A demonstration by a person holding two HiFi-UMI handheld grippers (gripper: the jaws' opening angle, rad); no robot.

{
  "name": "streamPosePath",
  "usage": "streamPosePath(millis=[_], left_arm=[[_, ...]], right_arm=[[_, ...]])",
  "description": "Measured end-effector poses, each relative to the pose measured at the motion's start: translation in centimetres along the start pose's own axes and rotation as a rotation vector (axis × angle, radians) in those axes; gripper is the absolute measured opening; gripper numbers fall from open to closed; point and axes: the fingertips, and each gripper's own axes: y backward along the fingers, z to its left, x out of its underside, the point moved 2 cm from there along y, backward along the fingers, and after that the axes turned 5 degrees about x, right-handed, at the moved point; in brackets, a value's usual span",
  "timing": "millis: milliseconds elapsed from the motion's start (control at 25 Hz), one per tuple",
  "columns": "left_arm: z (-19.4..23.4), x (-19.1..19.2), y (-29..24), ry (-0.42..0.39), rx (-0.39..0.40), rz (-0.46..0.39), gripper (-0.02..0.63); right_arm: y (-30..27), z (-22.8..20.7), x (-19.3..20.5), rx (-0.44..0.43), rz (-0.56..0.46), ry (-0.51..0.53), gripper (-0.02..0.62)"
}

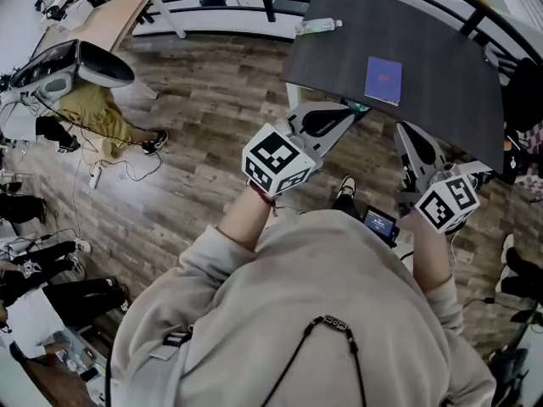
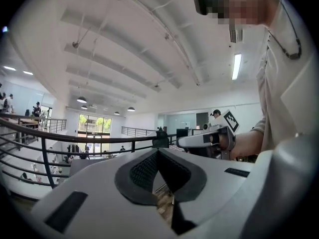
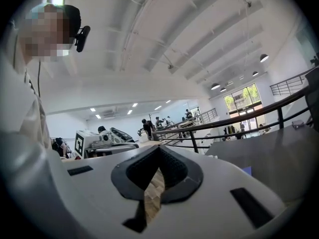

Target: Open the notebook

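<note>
On the dark surface ahead of the person, the notebook lies flat with its purple cover shut, set back from the near edge and well apart from both grippers. A bottle lies at the far left corner and plays no part. The left gripper is held level just short of the near edge, to the left of the notebook; its own view shows the jaws pressed together with nothing between them. The right gripper is held level off the near edge, below the notebook; its jaws are likewise pressed together and empty. The step in hand is judged to be the approach: no contact with the notebook has been made and the cover is not yet lifted. The next move calls for bringing one gripper forward over the surface to the cover's free edge, spreading its jaws, and pinching or hooking that edge. The other gripper may need to steady the notebook.
</note>
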Motion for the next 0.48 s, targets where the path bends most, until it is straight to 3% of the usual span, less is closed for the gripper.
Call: streamPosePath(millis=[200, 360, 480], left_arm=[[1.2, -0.5, -0.5, 0.087, 0.023, -0.047, 0.006], [1.2, 0.1, -1.6, -0.041, -0.006, 0.030, 0.008], [1.5, -0.2, -3.1, -0.009, 0.036, -0.001, 0.006]], right_arm=[[-1.0, -0.7, -0.7, -0.031, 0.008, 0.005, 0.015], [-2.0, -2.4, -0.5, -0.040, 0.018, -0.037, 0.015], [-2.8, -4.3, -0.8, -0.043, 0.019, -0.043, 0.015]])
